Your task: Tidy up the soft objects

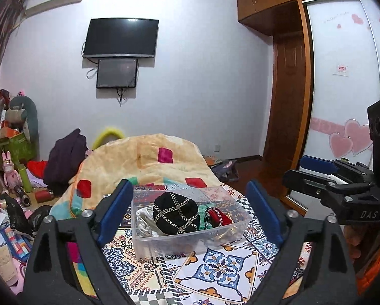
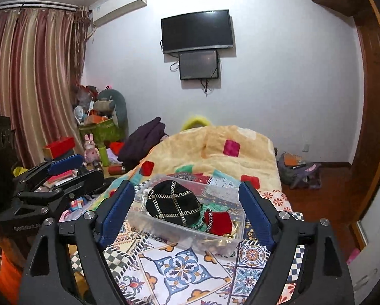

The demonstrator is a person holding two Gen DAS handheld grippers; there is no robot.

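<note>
A clear plastic box (image 1: pixel 144 244) (image 2: pixel 164 226) stands on the patterned bed cover. In it lie a black pouch with gold chain lattice (image 1: pixel 176 216) (image 2: pixel 173 203), a red pouch (image 1: pixel 219 217) (image 2: pixel 219 222), a white cloth (image 1: pixel 144 219) and something green. My left gripper (image 1: pixel 190 211) is open and empty, its blue pads framing the box from in front. My right gripper (image 2: pixel 187 208) is open and empty, likewise just short of the box. Each gripper shows from the side in the other's view: the right one (image 1: pixel 317 167) and the left one (image 2: pixel 62 167).
A folded yellow quilt (image 1: pixel 149 162) (image 2: pixel 215 150) lies beyond the box. Dark clothes (image 1: pixel 65 160) and clutter with toys and boxes (image 1: pixel 9 178) fill the left side. A bag (image 2: pixel 298 170) sits on the wooden floor to the right, by the wardrobe (image 1: pixel 342 89).
</note>
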